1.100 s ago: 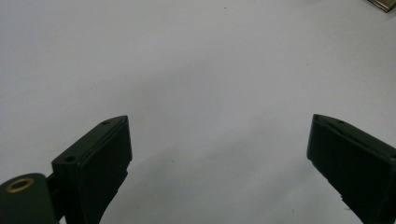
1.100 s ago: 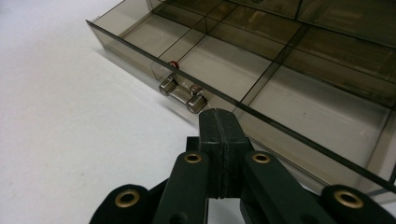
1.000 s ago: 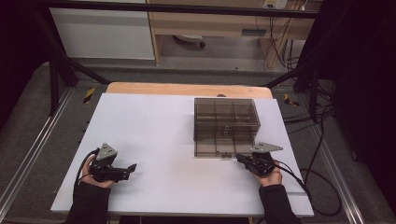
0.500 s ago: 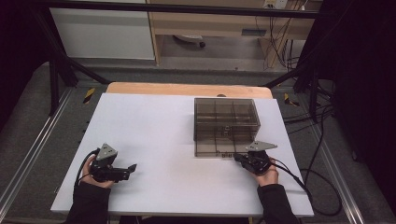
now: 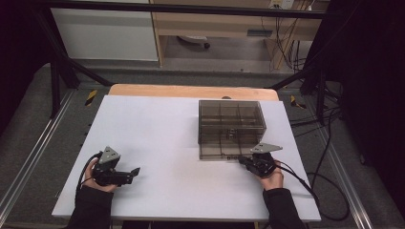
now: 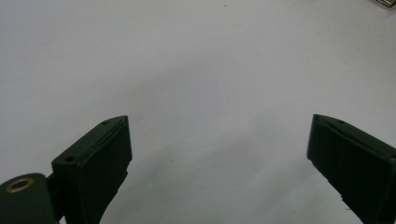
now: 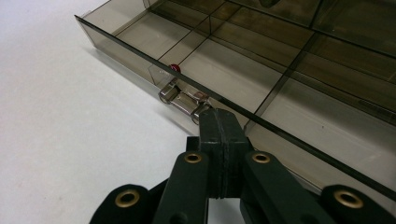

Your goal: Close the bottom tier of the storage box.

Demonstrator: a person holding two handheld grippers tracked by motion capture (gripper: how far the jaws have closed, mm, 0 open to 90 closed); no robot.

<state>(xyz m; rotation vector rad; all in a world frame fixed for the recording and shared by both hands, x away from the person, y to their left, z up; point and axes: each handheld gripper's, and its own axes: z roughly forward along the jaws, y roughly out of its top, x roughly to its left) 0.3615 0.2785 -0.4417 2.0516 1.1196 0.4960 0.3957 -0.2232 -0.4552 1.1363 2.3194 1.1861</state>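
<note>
A smoky clear plastic box (image 5: pixel 231 129) with several compartments stands on the white table (image 5: pixel 162 129), right of centre. My right gripper (image 5: pixel 242 160) is at the box's front right corner, shut with nothing between its jaws. In the right gripper view its tips (image 7: pixel 219 119) rest against the box's front edge (image 7: pixel 280 56), just beside a small metal latch (image 7: pixel 183 100) with a red dot above it. My left gripper (image 5: pixel 135 172) lies near the table's front left. It is open, and its jaws (image 6: pixel 219 149) stand wide over bare table.
A black cable (image 5: pixel 310 186) trails from the right gripper off the table's right edge. A wooden board (image 5: pixel 191 90) borders the table's far edge. Cabinets and wiring stand beyond it on the floor.
The right gripper has edged slightly left along the box's front. The left gripper has stayed where it was.
</note>
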